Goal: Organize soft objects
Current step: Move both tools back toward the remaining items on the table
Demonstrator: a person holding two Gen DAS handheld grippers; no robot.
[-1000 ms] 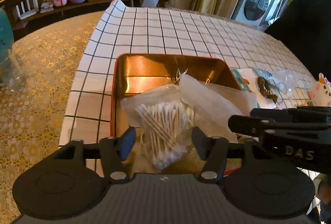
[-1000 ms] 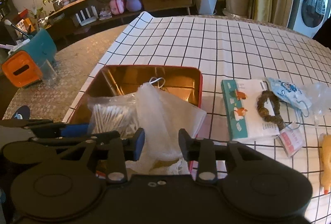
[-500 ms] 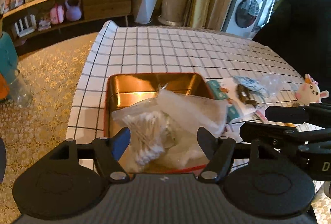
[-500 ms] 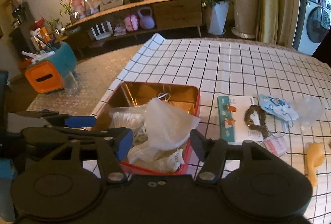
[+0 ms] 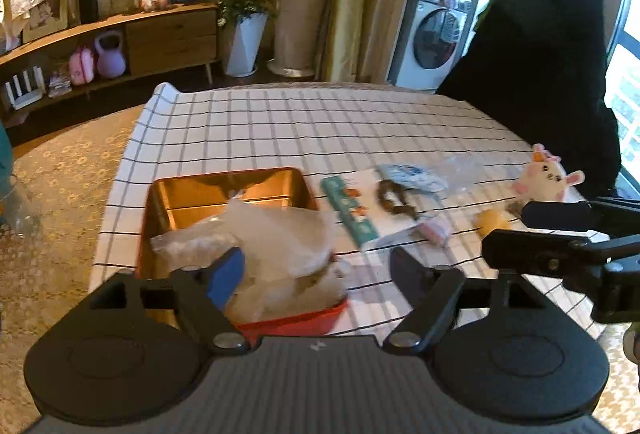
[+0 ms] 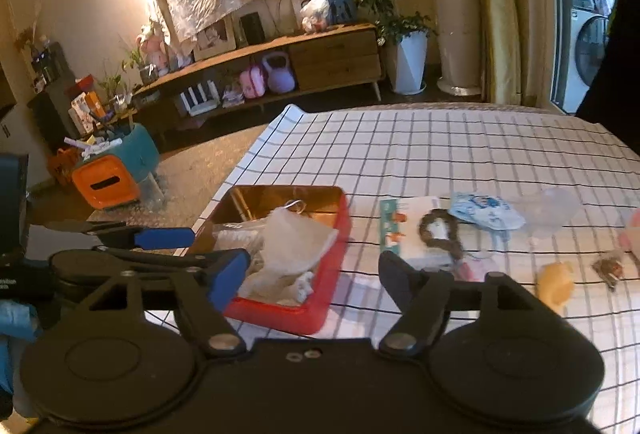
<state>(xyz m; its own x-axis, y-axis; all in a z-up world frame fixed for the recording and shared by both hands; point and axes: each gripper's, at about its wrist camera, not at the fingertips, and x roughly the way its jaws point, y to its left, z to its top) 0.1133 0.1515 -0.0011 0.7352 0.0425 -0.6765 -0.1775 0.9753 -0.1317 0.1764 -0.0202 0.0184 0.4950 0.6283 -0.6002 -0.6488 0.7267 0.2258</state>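
Note:
A red tin point(image 5: 224, 189) with a gold inside sits on the checked cloth. It holds a bag of cotton swabs point(image 5: 188, 242) and a white mesh pouch point(image 5: 288, 234). My left gripper point(image 5: 318, 274) hovers above the tin's near end, jaws opening, and its pads touch nothing. In the right wrist view the tin point(image 6: 336, 230) and pouch point(image 6: 296, 238) lie below the right gripper point(image 6: 314, 274), whose jaws are also opening and hold nothing. Each gripper shows in the other's view: the right gripper point(image 5: 506, 230) and the left gripper point(image 6: 180, 248).
Right of the tin lie a tissue pack point(image 5: 352, 209), a brown hair tie point(image 5: 394, 197), a bagged face mask point(image 5: 416, 175), a pink packet point(image 5: 434, 230), a yellow soft piece point(image 5: 492, 222) and a plush bunny point(image 5: 544, 177). A dark chair point(image 5: 540, 53) stands behind.
Both grippers have risen and drawn back from the tin while their jaws widened. The swab bag and white pouch stay lying in the tin.

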